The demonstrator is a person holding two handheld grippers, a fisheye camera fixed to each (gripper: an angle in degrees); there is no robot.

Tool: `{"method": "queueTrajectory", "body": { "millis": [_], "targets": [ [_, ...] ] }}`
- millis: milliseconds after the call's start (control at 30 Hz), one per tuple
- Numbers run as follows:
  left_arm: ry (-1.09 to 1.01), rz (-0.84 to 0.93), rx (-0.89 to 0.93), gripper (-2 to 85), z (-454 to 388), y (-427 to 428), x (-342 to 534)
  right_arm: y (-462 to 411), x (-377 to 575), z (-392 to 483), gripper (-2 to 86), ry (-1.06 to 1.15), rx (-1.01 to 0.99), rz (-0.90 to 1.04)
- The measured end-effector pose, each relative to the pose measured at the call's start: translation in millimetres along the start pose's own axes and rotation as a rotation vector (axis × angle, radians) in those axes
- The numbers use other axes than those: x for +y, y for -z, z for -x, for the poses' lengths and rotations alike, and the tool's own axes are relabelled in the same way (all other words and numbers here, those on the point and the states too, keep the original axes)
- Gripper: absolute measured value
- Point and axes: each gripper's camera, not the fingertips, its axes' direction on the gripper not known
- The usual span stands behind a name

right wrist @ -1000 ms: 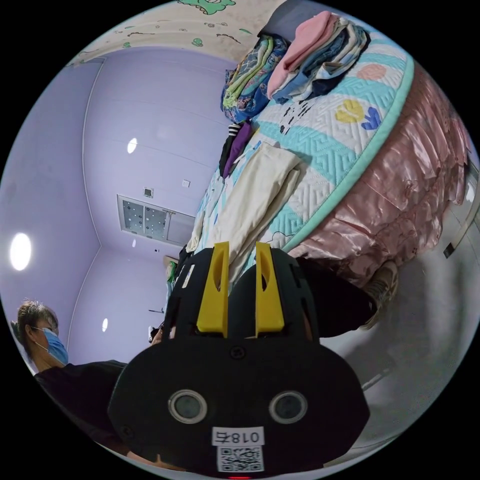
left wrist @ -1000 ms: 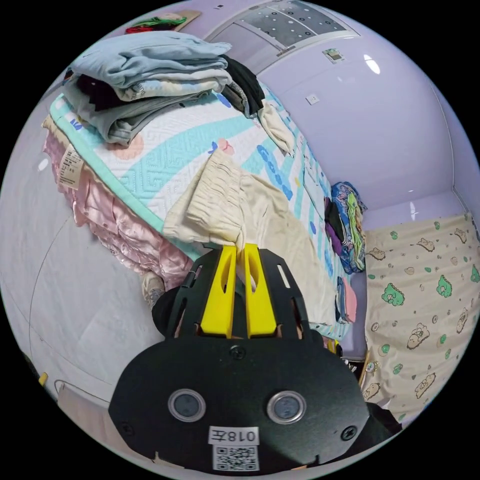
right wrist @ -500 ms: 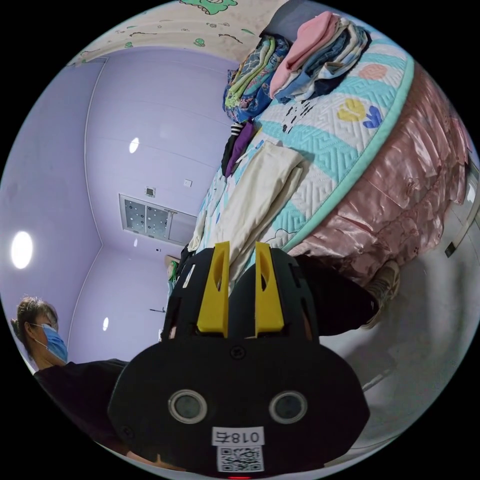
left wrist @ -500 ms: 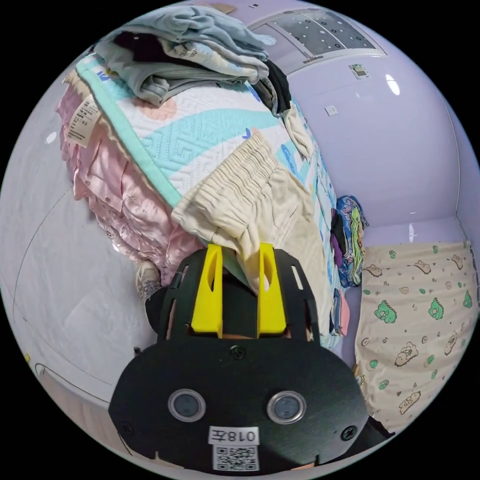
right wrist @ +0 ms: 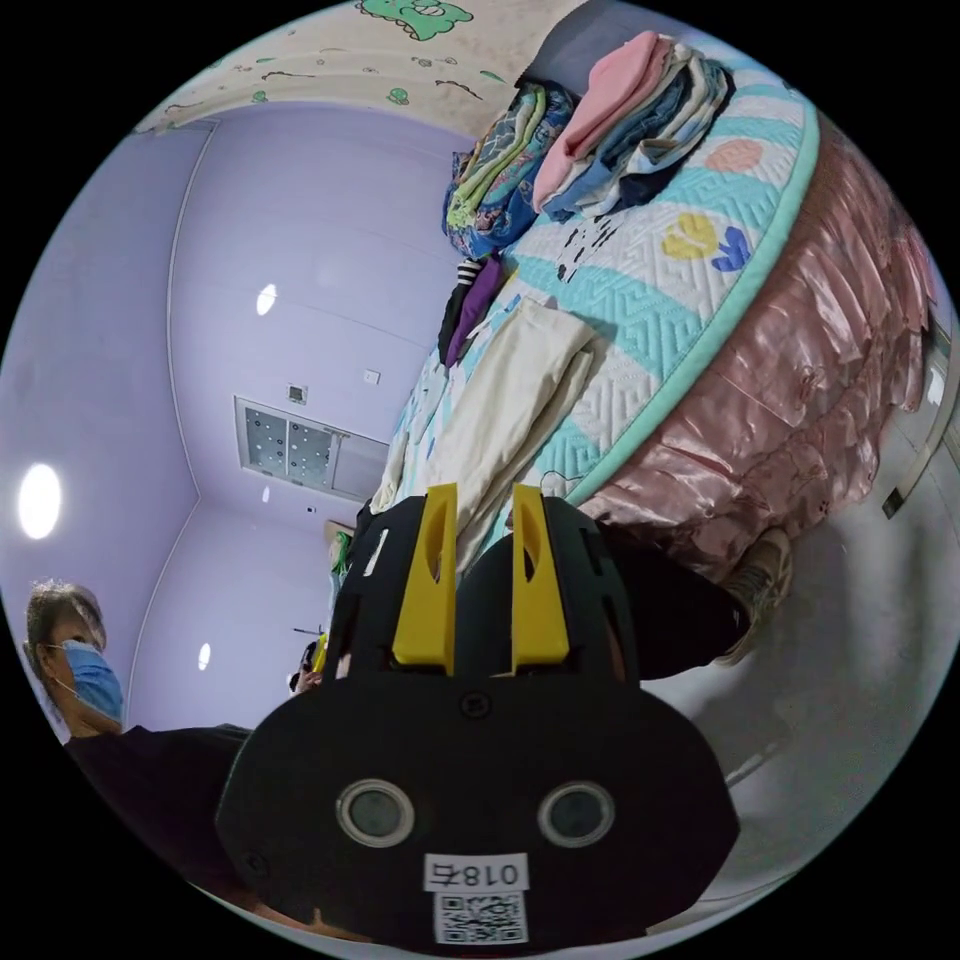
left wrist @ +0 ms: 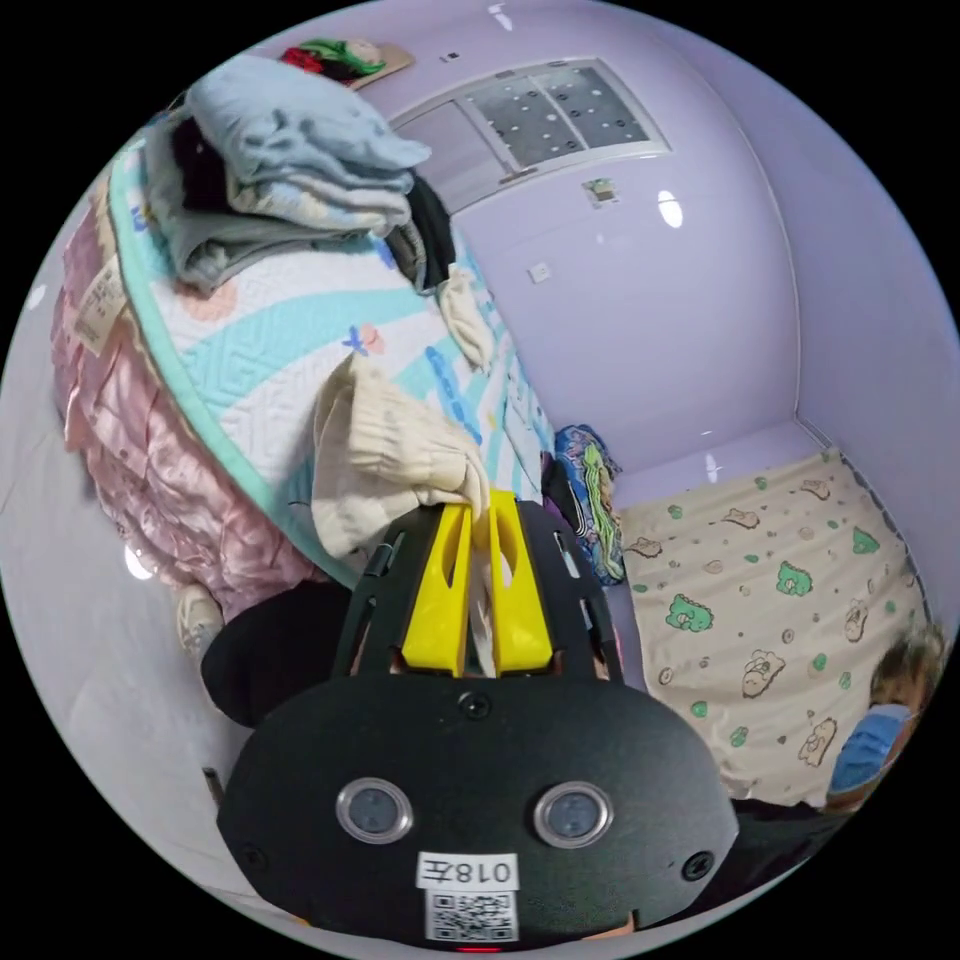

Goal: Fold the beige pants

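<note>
Your left gripper (left wrist: 478, 510) has its yellow jaws nearly closed w/ beige cloth pinched between them: that's the gathered waistband end of the beige pants (left wrist: 385, 455), bunched up and lifted at the near edge of the bed (left wrist: 260, 340). Fabric also shows down in the narrow gap between the jaws. In the right gripper view the rest of the pants (right wrist: 505, 400) lies stretched out along the quilted mattress top (right wrist: 660, 300), legs running toward the far end, flat on the cover. Your right gripper (right wrist: 480, 510) has its jaws parted a little, nothing between them, tips just short of the near end of the cloth; can't tell if they touch it. Pink satin bed skirt (right wrist: 800, 400) hangs below the mattress edge. Folded stack of clothes (left wrist: 285, 170) sits at one corner of the bed in the left gripper view; another folded stack (right wrist: 640, 110) plus a multicolour bundle (right wrist: 495, 170) at the other end in the right gripper view. Cartoon-print curtain (left wrist: 780, 610) beside the bed, lilac walls around. A person in a dark top (right wrist: 150, 790) shows at the edge of the right gripper view.
</note>
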Motion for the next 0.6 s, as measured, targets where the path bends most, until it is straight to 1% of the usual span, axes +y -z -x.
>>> {"method": "queueTrajectory", "body": {
  "millis": [67, 133, 200, 267, 300, 367, 400, 467, 600],
  "targets": [
    [-0.024, -0.001, -0.018, 0.6, -0.5, 8.0, -1.4, -5.1, -11.0, -0.6, 9.5, 0.003, 0.020, 0.011],
    [0.016, 0.007, -0.036, 0.4, 20.1, 12.2, -1.4, -10.0, -21.6, -3.4, 10.0, -0.003, 0.021, 0.015],
    [0.025, -0.008, 0.004, 0.3, 31.8, 15.7, 4.8, -13.1, -32.4, -4.7, 10.4, -0.007, 0.010, -0.002],
    [0.011, -0.013, 0.003, 0.2, 34.5, 19.4, 11.4, -17.3, -48.0, -3.4, 10.7, -0.004, -0.004, -0.017],
    [0.006, -0.021, 0.013, 0.1, 36.3, 22.6, 15.3, -19.6, -52.4, -3.0, 10.8, -0.006, 0.007, -0.009],
    [0.026, -0.034, 0.043, 0.0, 41.6, 27.5, 19.9, -33.2, -69.7, -5.9, 11.6, -0.044, 0.109, 0.054],
    [0.050, -0.040, 0.063, -0.1, 44.7, 30.1, 21.8, -35.8, -73.1, -8.3, 11.8, -0.056, 0.115, 0.057],
    [0.067, -0.038, 0.086, -0.3, 44.1, 32.6, 22.0, -42.5, -84.5, -20.9, 12.3, -0.120, 0.067, 0.052],
    [0.042, -0.011, 0.074, -0.5, 29.5, 38.8, 13.8, -45.1, -94.6, -37.2, 12.1, -0.204, 0.039, 0.019]
  ]
}}
